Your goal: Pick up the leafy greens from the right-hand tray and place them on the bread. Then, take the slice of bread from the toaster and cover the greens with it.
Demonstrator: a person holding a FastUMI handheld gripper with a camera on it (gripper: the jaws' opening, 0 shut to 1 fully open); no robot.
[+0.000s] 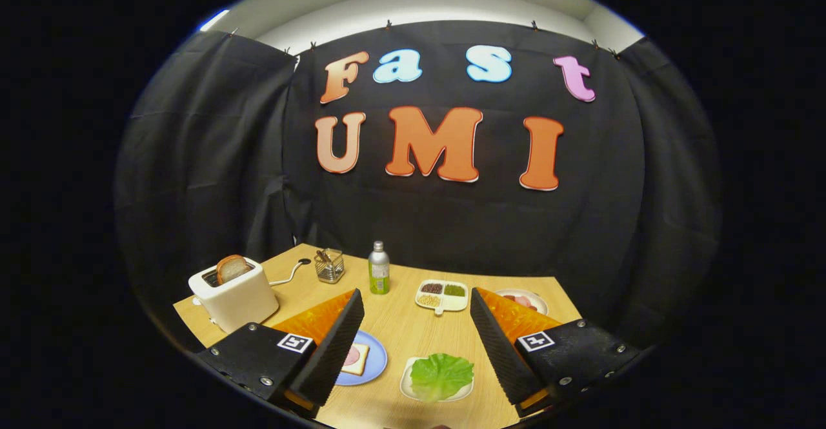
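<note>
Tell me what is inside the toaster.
One browned slice of bread stands up out of the white toaster, its lower part hidden in the slot. The gripper is open, with the leafy greens lying between its fingers.

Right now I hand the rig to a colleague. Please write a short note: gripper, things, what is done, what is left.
Gripper: open, holds nothing, above the table.
Leafy greens: on their white tray, between the fingers.
Bread with a meat slice: on the blue plate, beside the left finger.
Second bread slice: upright in the toaster.
Done: nothing yet.
Left: greens onto bread, then toaster slice on top.
</note>
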